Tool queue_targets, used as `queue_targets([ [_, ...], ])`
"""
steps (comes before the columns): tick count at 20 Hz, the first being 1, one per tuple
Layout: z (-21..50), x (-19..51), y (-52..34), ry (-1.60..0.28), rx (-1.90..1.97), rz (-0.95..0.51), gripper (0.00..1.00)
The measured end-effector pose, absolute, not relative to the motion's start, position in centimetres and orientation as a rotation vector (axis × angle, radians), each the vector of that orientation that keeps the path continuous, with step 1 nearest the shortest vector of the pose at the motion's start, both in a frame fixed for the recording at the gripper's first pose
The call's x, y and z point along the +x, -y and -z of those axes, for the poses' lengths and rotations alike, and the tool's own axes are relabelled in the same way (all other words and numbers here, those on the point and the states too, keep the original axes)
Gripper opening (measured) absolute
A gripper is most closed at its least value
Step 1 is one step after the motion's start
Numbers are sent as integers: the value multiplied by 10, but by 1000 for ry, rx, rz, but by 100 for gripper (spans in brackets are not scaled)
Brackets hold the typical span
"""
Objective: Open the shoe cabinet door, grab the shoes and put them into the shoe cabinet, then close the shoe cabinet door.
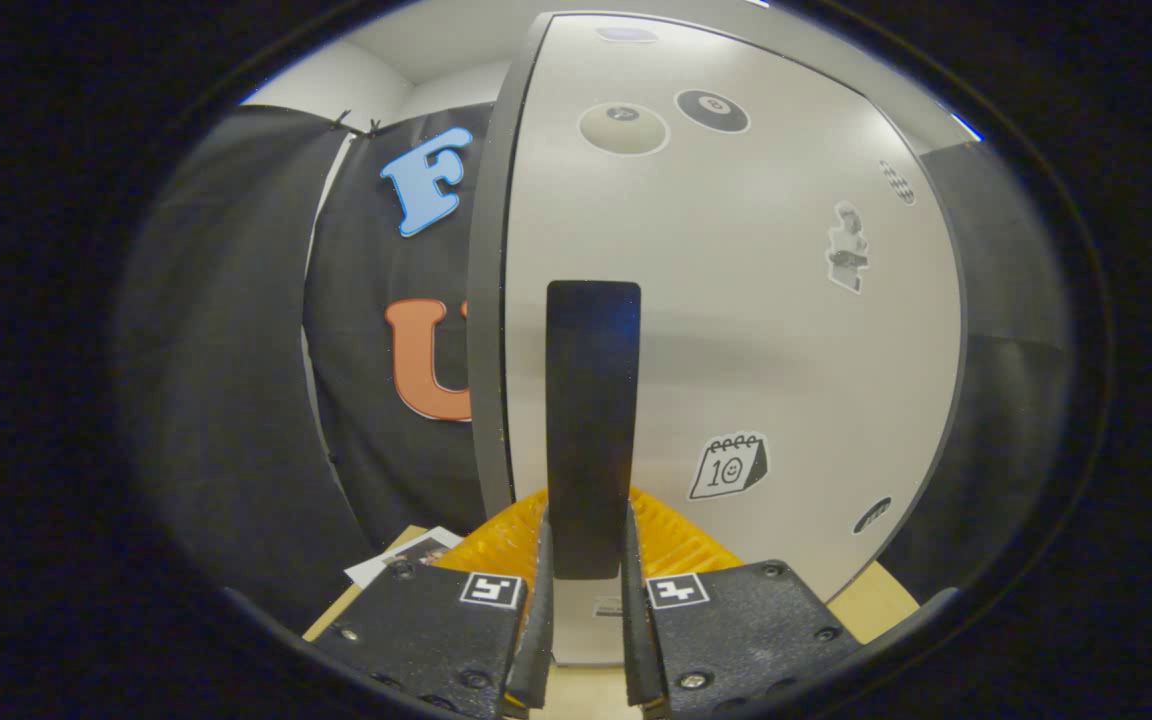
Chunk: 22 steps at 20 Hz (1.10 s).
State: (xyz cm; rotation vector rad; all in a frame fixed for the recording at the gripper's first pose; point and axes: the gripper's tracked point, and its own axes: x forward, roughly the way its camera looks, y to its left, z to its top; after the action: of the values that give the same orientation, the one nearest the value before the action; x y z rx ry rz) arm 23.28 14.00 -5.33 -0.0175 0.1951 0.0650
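The shoe cabinet's white door (pixel 736 330) stands close in front of me, with several stickers on it. A tall black handle (pixel 592 400) is mounted upright on the door. My gripper (pixel 586 525) is shut on the lower end of this handle, one finger pressing on each side. The dark grey side edge of the cabinet (pixel 486 300) shows just left of the handle. I cannot tell whether the door is ajar.
The cabinet rests on a light wooden surface (pixel 876 600). A printed sheet of paper (pixel 406 555) lies on that surface left of my fingers. Black cloth wall (pixel 236 400) hangs behind and to the left.
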Motion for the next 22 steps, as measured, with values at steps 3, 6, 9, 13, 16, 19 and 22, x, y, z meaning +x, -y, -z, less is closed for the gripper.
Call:
queue_targets([
  [3, 52, 227, -138, -170, -46, -129, 29],
  [6, 46, 218, -140, -171, -54, -187, 27],
  [9, 42, 203, -137, -195, -45, -217, 27],
  [13, 33, 185, -134, -186, -42, -290, 27],
  [16, 28, 177, -132, -161, -33, -338, 27],
  [19, 25, 170, -128, -139, -14, -357, 27],
  [22, 23, 161, -120, -110, 4, -356, 27],
])
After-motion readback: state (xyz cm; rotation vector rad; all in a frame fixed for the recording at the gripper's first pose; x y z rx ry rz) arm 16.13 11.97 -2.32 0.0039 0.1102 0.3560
